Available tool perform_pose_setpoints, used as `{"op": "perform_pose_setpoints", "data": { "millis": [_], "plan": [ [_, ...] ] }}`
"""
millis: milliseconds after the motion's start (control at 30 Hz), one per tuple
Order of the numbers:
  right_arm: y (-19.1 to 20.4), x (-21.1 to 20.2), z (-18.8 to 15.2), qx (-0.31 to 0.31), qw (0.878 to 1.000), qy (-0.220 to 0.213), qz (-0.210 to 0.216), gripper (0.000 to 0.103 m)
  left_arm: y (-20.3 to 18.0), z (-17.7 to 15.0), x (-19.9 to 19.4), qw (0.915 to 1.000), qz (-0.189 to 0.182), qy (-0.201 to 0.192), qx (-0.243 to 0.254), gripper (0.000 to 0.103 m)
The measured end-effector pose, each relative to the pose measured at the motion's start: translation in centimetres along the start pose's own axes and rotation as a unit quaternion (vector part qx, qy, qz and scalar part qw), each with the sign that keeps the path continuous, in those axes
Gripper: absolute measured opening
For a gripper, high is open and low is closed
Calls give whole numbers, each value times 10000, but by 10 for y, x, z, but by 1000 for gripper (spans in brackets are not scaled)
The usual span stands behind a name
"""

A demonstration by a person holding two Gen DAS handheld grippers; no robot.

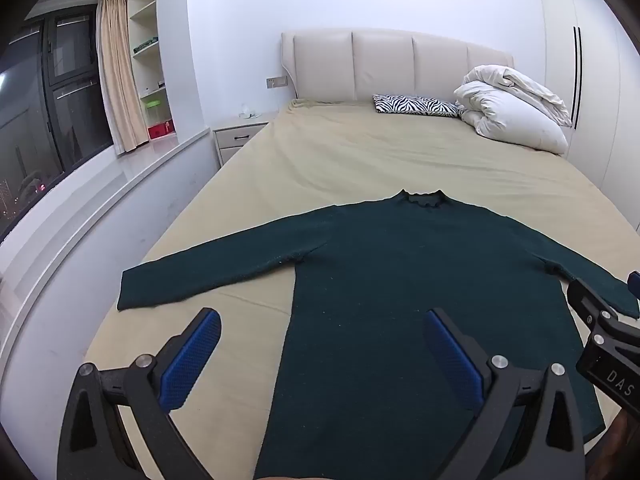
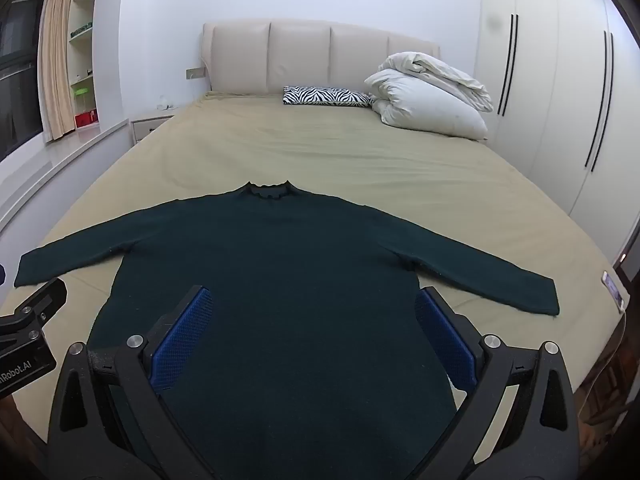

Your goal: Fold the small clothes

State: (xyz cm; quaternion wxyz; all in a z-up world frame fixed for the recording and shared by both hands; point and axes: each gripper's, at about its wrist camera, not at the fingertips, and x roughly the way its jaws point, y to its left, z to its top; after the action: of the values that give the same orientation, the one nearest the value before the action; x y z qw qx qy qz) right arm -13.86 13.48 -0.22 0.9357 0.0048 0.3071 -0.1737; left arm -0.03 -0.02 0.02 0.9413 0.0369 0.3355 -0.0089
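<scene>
Here a dark green long-sleeved sweater (image 1: 384,280) lies flat and face-up on the bed (image 1: 360,160), near its foot edge, collar toward the headboard (image 1: 384,64) and both sleeves spread out to the sides. The left sleeve (image 1: 208,276) reaches toward the bed's left edge; the right sleeve (image 2: 492,280) ends close to the right edge.

The left gripper (image 1: 320,356) hangs above the hem end of the sweater, jaws spread wide and holding nothing, its blue pads (image 1: 188,360) set far apart, one over bare sheet and one over the knit. The right gripper (image 2: 312,340) is likewise wide apart and empty, both pads over the sweater's lower body. Whether either touches the cloth cannot be told.

At the head end, a zebra-print pillow (image 2: 324,96) sits beside a bundled white duvet (image 2: 432,96) in the right corner. A nightstand (image 1: 236,136) stands left of the bed, a white wardrobe (image 2: 560,100) right.
</scene>
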Motion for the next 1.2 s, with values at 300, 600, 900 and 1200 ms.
{"op": "perform_pose_setpoints", "data": {
  "millis": [300,600,900,1200],
  "plan": [
    [1,-1,0,-42,10000,3,-6,103,1,0,0,10000,-2,-38,0,103],
    [4,2,-3,-39,10000,21,5,103,1,0,-2,10000,-20,-22,-11,103],
    [2,4,-4,5,10000,75,18,103,1,0,-1,10000,-15,-18,-8,103],
    [4,7,-4,12,9999,103,31,103,1,0,-1,10000,-16,-13,-10,103]
  ]
}}
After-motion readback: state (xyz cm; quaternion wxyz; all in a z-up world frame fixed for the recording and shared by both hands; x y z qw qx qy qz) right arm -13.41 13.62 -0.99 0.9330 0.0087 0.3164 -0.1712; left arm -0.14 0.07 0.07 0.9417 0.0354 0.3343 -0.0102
